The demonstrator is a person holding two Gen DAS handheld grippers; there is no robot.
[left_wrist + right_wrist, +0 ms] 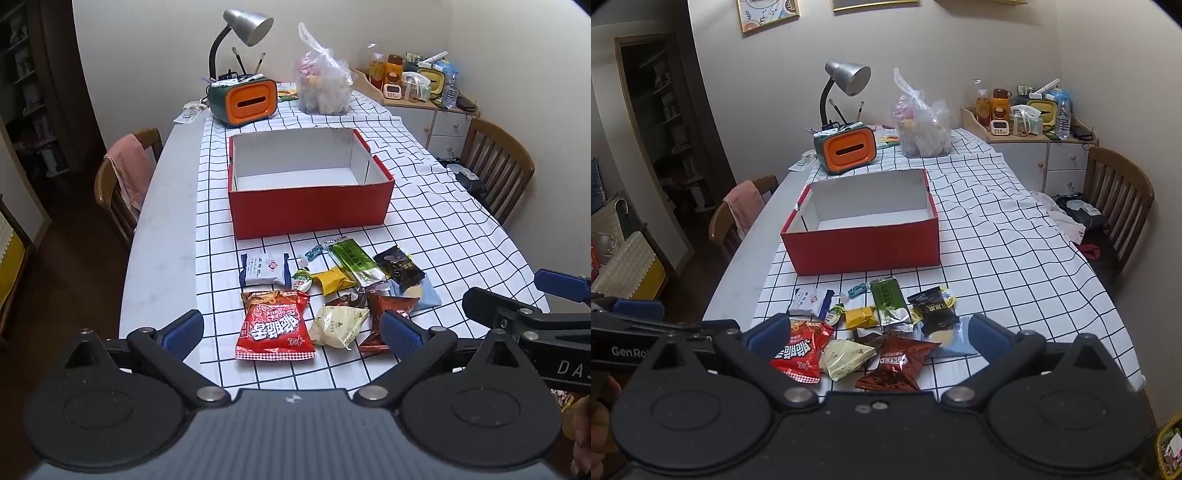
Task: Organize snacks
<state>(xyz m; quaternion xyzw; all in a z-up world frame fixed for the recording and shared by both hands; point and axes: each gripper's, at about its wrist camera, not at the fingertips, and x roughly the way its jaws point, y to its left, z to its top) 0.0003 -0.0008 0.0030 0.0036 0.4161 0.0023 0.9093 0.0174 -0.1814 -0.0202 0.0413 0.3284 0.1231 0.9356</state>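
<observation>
Left claw (291, 328) hangs over the near edge of the table (162, 229), jaws spread wide with nothing between the pads. Below it on the checked cloth (424, 199) lies a loose pile of snacks: a red bag (275, 326) nearest the left pad, a pale packet (338, 325) beside it, a brown pack (384, 314) touching the right pad's outline, a white packet (264, 269), a yellow one (334, 280), a green bar (354, 260) and a black packet (399, 267) farther in. Beyond the pile stands a red box (310, 206), open-topped with only its white inside showing, at mid-table. The right claw's fingers (561, 284) poke in from the right edge.

Seen from the right wrist, the right claw (881, 339) is likewise fully open and holds nothing, poised above the same pile near the table's front edge: red bag (803, 350), pale packet (846, 356), brown pack (897, 365), green bar (888, 302), black packet (934, 308). The box (864, 243) sits just behind the snacks. A lamp (847, 79) and a clear bag (925, 125) stand at the far end.
</observation>
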